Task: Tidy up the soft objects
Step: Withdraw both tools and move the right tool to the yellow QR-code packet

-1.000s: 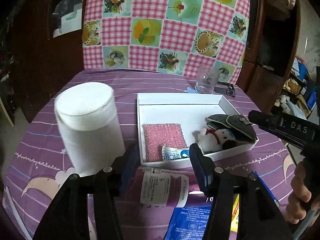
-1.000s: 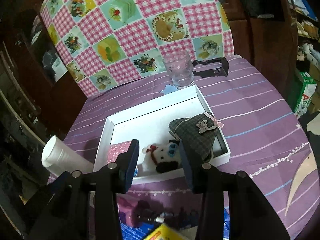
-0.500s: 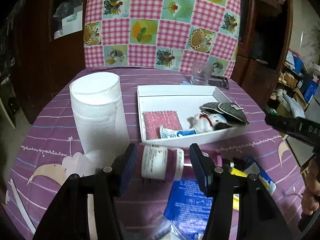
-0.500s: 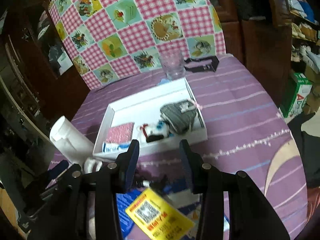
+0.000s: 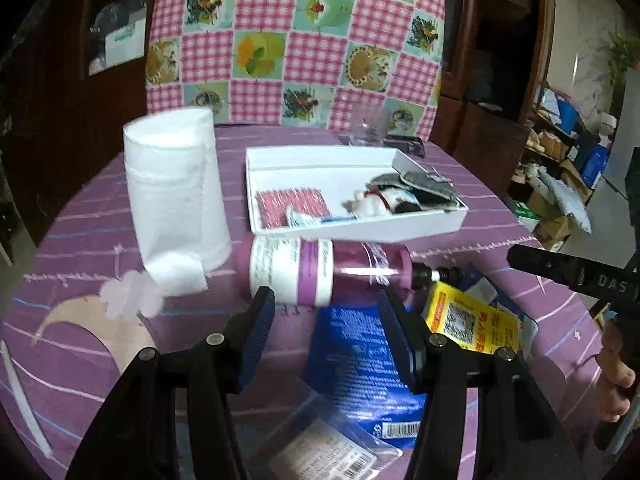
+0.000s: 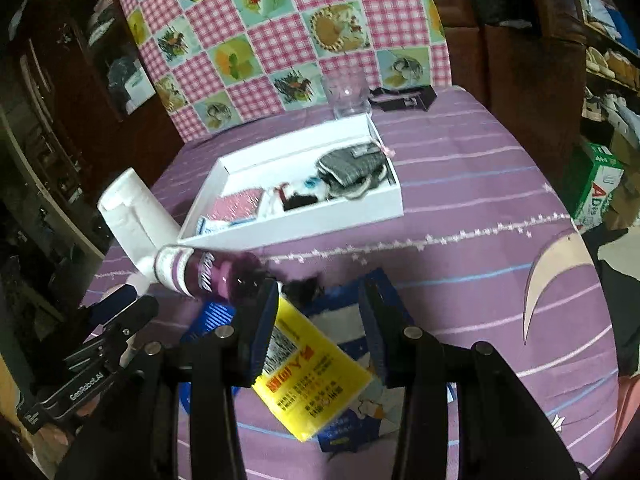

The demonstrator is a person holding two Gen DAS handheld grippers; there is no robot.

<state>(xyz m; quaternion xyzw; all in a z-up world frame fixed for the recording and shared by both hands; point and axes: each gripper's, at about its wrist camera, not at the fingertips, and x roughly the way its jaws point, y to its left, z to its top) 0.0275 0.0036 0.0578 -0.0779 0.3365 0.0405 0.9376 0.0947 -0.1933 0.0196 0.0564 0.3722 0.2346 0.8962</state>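
Both tongs (image 5: 326, 330) (image 6: 318, 322) gaping — bottle (image 5: 316, 270) fronts tray (image 5: 360, 230) | paper roll (image 5: 176, 204) beside

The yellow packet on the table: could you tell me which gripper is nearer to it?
Right gripper: the yellow packet lies between its open fingers. The left gripper hangs beside it.

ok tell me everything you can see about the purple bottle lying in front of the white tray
The purple bottle lies on its side on the purple tablecloth, just in front of the white tray and parallel to its near wall. It looks like glossy plastic, magenta with a wide white printed label around the middle and a dark nozzle at its right end. Its base sits close to the paper roll; whether they touch is unclear. Neither gripper holds it.
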